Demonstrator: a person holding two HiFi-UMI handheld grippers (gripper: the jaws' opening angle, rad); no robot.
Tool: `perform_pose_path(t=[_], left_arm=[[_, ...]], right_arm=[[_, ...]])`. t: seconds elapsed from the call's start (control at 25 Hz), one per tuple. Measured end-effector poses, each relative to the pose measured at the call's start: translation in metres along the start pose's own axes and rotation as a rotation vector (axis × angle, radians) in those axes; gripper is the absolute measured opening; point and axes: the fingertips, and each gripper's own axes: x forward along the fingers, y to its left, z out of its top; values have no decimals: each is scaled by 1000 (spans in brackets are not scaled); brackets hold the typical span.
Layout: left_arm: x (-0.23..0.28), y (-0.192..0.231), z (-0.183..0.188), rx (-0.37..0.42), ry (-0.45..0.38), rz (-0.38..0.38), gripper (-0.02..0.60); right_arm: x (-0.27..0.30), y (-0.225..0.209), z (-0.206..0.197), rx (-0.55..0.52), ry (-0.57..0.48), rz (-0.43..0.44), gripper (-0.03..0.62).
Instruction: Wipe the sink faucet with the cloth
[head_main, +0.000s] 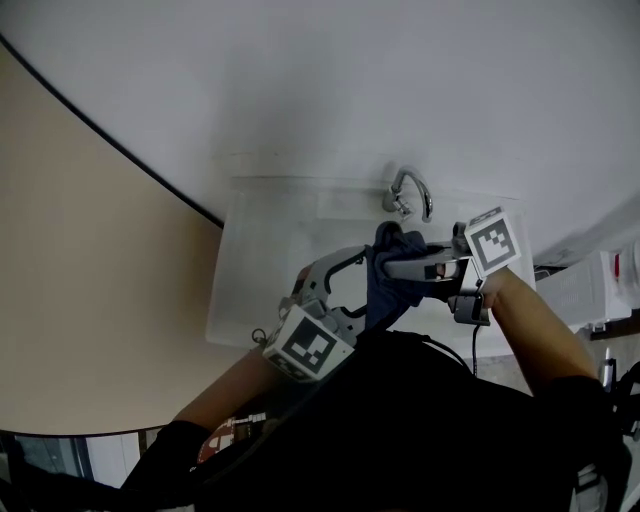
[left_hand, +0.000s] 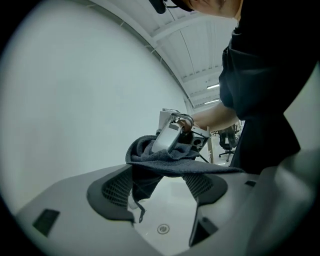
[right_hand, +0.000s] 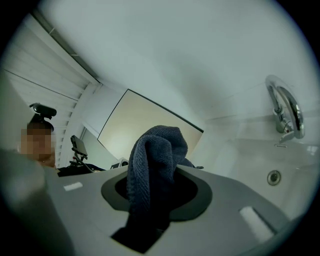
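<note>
Right hand-held gripper (right_hand: 157, 192): jaws clamped on a thick bunch of the dark blue terry cloth (right_hand: 155, 150). One fold stands up out of the jaws and a tail drops down through them.

Left hand-held gripper (left_hand: 160, 187): jaws spread wide, pads pressing on nothing. The cloth runs as a flat band across both jaw tips, with a corner dangling in the gap. I cannot tell whether it rests on the tips or only passes in front of them.

Only the left gripper view gives me the right hand-held gripper from the front, its silver jaw lying on top of the bundle. Only the right gripper view gives me the curved chrome faucet (right_hand: 287, 112) side-on. It stands upright at the back ledge, to the right of the cloth and apart from it. The head view alone sets the layout. Both grippers meet over the middle of the white rectangular sink (head_main: 225, 290) with the cloth hanging between them. The faucet is just beyond the cloth's top, at the far rim.

Sink: round metal drain (left_hand: 163, 229) in the floor, seen between the left jaws, under the dangling corner. The right gripper view places it below the faucet. The cloth hangs above the basin, not lying in it.
</note>
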Motion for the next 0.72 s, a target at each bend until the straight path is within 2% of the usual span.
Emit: perform_pose_path(t=[0.12,0.28,0.36,0.44,0.56,0.64,0.72], left_arm=[[9,-1,7,55,33,24,322],[9,-7,8,249,87,17,321],[2,-8,0,332,89,3,322],[-9,-3,-7,305,51,13,323],[-18,9,-15,181,12,30,355],[-6,6,-15,186,29,-4,396],[9,2,-1,217,34,-30,432]], right_arm=[[2,1,-3,7,49,-4,129],[7,4,-7,-30,124,-30,129],[6,4,-9,-55,155,-50,129],[2,1,-8,-46,138,-70,129],[-1,-9,-7,-10,82,-66,129],[1,-6,-5,20,74,-6,129],[6,3,-7,41,119,40,129]])
